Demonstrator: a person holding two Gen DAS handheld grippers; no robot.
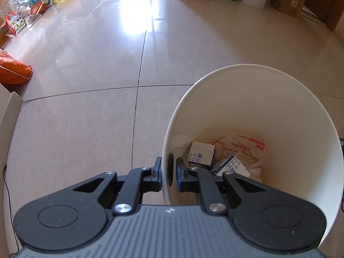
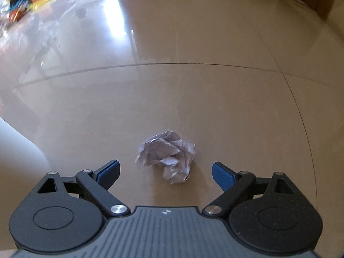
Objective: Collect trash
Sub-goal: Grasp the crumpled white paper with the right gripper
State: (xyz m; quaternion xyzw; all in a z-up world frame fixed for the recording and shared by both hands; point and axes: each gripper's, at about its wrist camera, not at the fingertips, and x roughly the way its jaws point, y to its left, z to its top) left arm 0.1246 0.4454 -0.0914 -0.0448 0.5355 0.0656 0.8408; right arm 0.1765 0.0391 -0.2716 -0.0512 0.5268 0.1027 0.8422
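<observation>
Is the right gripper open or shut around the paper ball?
Open. The right gripper has its blue pads spread wide, and the crumpled paper ball lies untouched on the floor between them.

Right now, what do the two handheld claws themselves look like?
Both match. The left claw and right claw have matte black, speckled linkage arms with silver pivot bolts, round black discs on each side, blue ribbed finger pads, and a grey ribbed body bearing a small white logo. No sleeves or cables attached show.
</observation>
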